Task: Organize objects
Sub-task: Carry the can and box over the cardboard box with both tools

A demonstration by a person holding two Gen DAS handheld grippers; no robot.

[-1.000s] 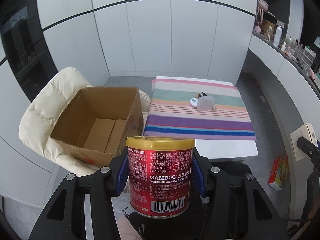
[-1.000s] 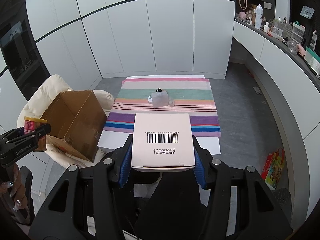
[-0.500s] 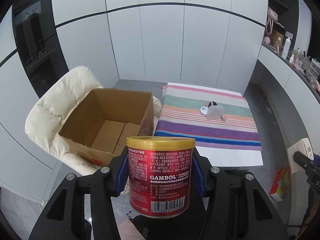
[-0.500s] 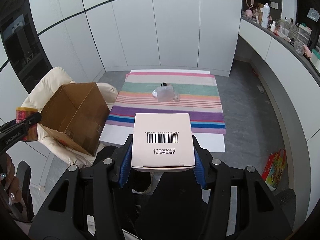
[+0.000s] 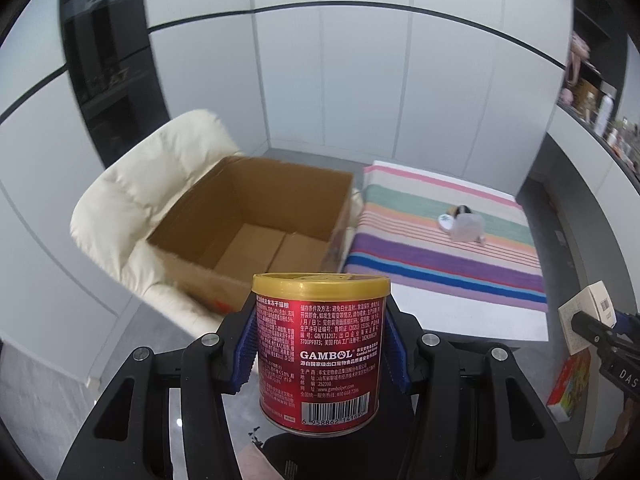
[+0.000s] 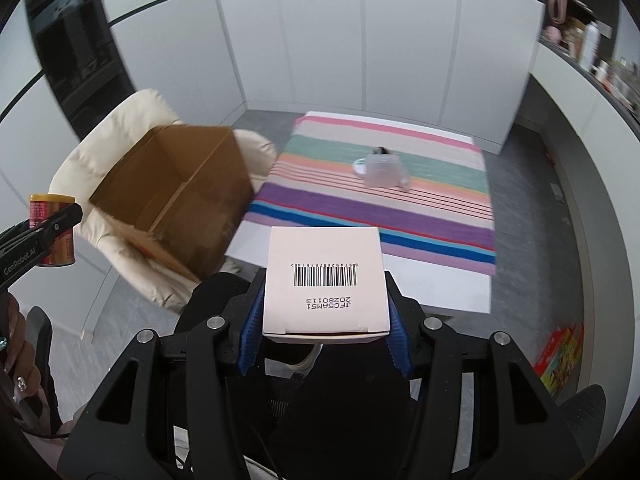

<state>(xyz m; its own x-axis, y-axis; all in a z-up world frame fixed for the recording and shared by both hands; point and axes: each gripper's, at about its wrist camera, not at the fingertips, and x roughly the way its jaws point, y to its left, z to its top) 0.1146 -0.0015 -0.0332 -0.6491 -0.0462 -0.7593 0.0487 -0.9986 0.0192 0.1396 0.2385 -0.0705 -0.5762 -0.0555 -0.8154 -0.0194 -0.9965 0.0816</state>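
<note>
**Can and box both held in the air, near the open carton**

Nearest in left wrist view: the left hand-held gripper (image 5: 321, 354) is clamped on a red can (image 5: 320, 354) w/ gold lid, blue pads pressing both sides. Can is upright, label "GAMBOL" + barcode facing the camera. In right wrist view the same can (image 6: 52, 230) shows at far left, held above the floor, beside the chair.

The right hand-held gripper (image 6: 325, 316) is clamped on a white box (image 6: 326, 280), flat top w/ barcode facing up, pads on its left & right edges. Left wrist view catches that box (image 5: 586, 316) at the right edge.

Next out: an open cardboard carton (image 5: 256, 232) sits on a cream padded chair (image 5: 132, 208); its bottom flaps are visible. It lies just ahead-left of the can.

Farther, right of the carton: a counter w/ striped cloth (image 5: 448, 240). On the cloth sits a small cluster: a translucent container (image 5: 466, 229) touching a white round item (image 5: 446, 221); a dark item behind is too blurred to tell.

Floor at far right: a colourful packet (image 5: 568, 390). Beyond, white wall panels (image 5: 360, 80).
</note>
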